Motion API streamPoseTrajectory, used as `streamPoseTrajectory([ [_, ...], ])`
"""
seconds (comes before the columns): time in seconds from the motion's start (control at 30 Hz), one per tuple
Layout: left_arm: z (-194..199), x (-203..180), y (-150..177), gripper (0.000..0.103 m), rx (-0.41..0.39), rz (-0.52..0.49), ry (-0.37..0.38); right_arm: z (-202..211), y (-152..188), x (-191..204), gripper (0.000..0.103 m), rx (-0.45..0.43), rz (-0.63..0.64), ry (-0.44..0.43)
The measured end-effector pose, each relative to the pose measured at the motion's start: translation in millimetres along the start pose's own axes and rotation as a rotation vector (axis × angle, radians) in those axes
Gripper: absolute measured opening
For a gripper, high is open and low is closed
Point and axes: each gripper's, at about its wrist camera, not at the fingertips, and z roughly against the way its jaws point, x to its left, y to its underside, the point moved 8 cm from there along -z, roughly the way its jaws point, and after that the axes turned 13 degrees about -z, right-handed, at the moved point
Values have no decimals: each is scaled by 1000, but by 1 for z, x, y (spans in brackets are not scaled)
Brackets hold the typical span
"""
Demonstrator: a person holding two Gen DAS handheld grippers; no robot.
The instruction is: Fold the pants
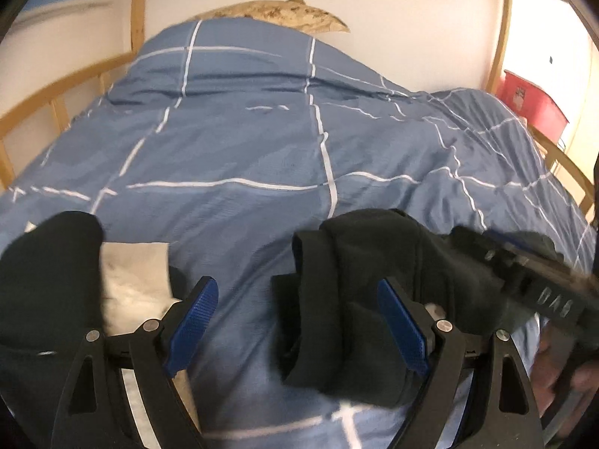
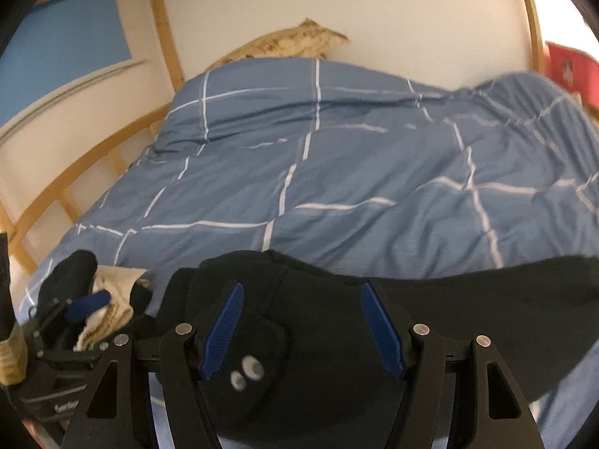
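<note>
Black pants (image 2: 318,321) lie bunched on the near edge of a bed, a flap with two metal snaps (image 2: 247,372) facing up. In the left wrist view the pants (image 1: 348,299) form a folded heap at lower right. My left gripper (image 1: 297,295) is open over the duvet, its right pad beside the heap, holding nothing. My right gripper (image 2: 303,301) is open just above the pants, with cloth showing between the blue pads. The right gripper (image 1: 539,280) shows blurred in the left wrist view. The left gripper (image 2: 80,308) shows at the right wrist view's lower left.
A blue duvet with white grid lines (image 1: 262,142) covers the bed. A beige pillow (image 1: 277,11) lies at the head by the white wall. A wooden bed frame (image 1: 48,104) runs along the left. Another black garment (image 1: 48,273) and a cream cloth (image 1: 134,284) lie at left. A red box (image 1: 531,101) stands right.
</note>
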Motion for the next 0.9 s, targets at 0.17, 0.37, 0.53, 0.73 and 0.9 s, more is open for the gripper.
streamPoseTrajectory([
  [0.17,-34,1,-4,87,55,49,29,-26,13,-13,66,47,-69,5],
  [0.37,-64,7,24,81,170,100,-27,-41,24,-23,66,72,-37,45],
  [0.53,-64,-5,30,29,187,117,26,-42,31,-22,66,90,-16,55],
  [0.73,-46,-9,26,14,166,21,-63,-34,30,-18,66,90,-18,46],
  [0.9,-52,-4,34,14,198,52,-102,-19,29,-17,66,57,1,58],
])
